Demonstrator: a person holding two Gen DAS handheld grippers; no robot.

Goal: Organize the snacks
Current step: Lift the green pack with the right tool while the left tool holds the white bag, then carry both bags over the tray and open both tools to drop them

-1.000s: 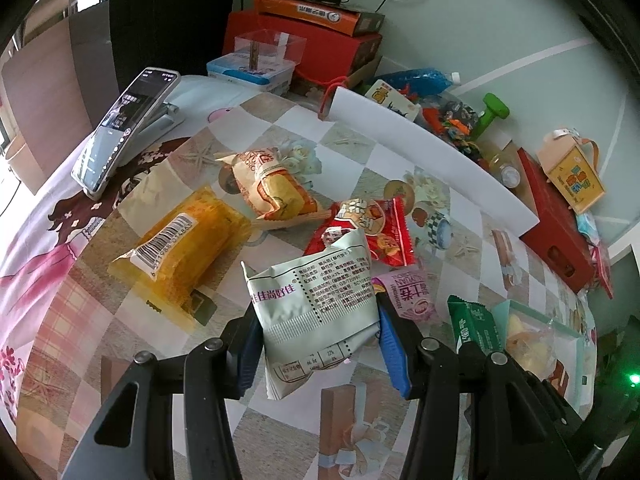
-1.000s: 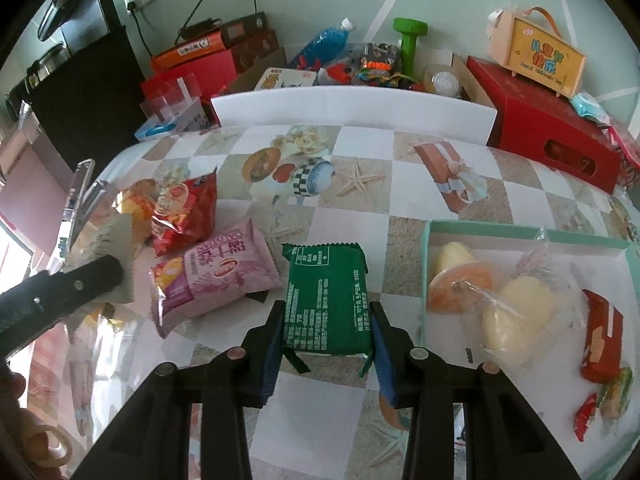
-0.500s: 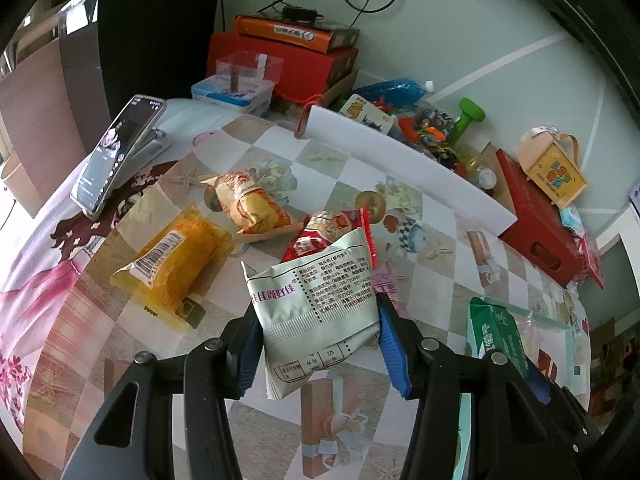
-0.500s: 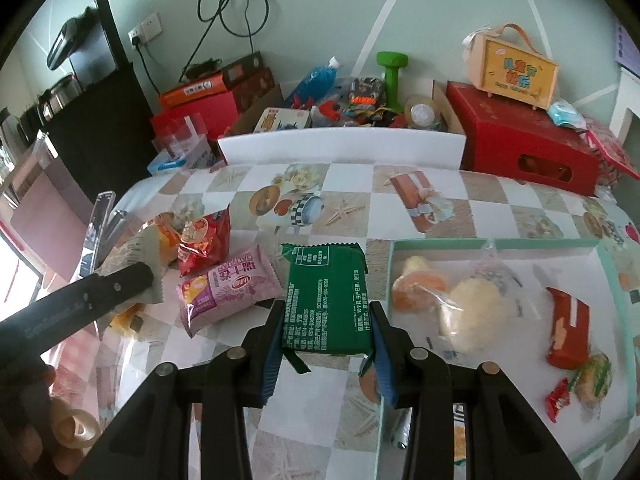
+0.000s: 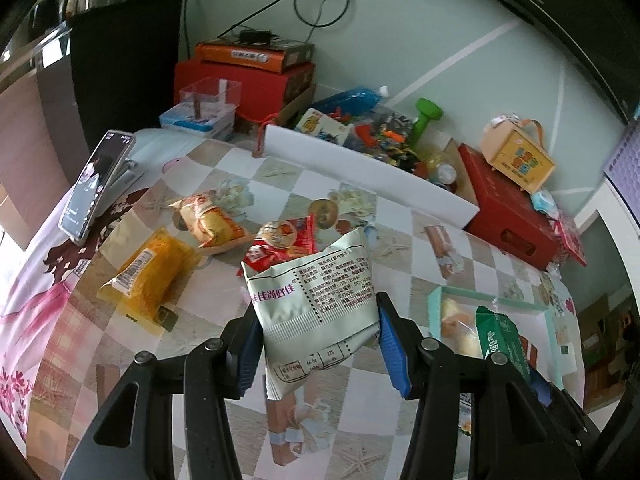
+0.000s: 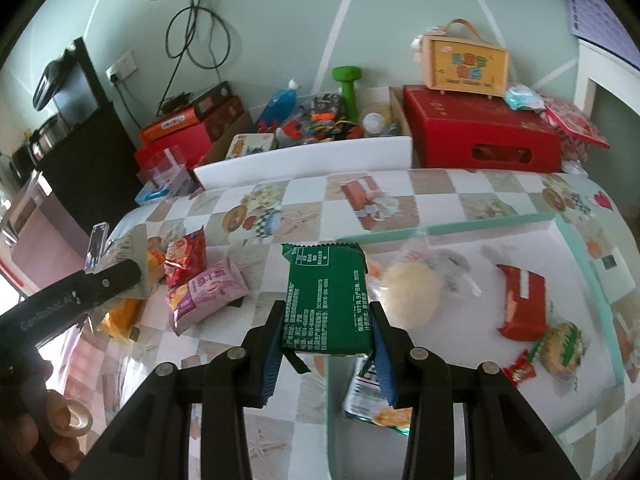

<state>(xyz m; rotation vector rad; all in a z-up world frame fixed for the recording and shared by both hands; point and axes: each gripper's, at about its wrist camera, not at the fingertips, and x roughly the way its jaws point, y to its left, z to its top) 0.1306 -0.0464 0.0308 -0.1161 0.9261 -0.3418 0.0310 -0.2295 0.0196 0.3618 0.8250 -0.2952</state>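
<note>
My left gripper is shut on a pale grey-green snack packet with printed text, held above the checked tablecloth. My right gripper is shut on a dark green packet, lifted near the left rim of the mint-edged tray. That tray holds a bagged bun, a red bar and small sweets. In the left wrist view the green packet shows at the right, over the tray. Loose on the cloth lie a yellow packet, an orange packet, a red packet and a pink packet.
A phone leans on a stand at the left. A white board runs along the table's far edge. Behind it are red boxes, a green dumbbell, a toy-filled carton and a small orange case. A hand grips the left tool.
Both grippers have risen with their packets, so the table looks farther away. The right one has shifted toward the tray, whose whole floor now shows.
</note>
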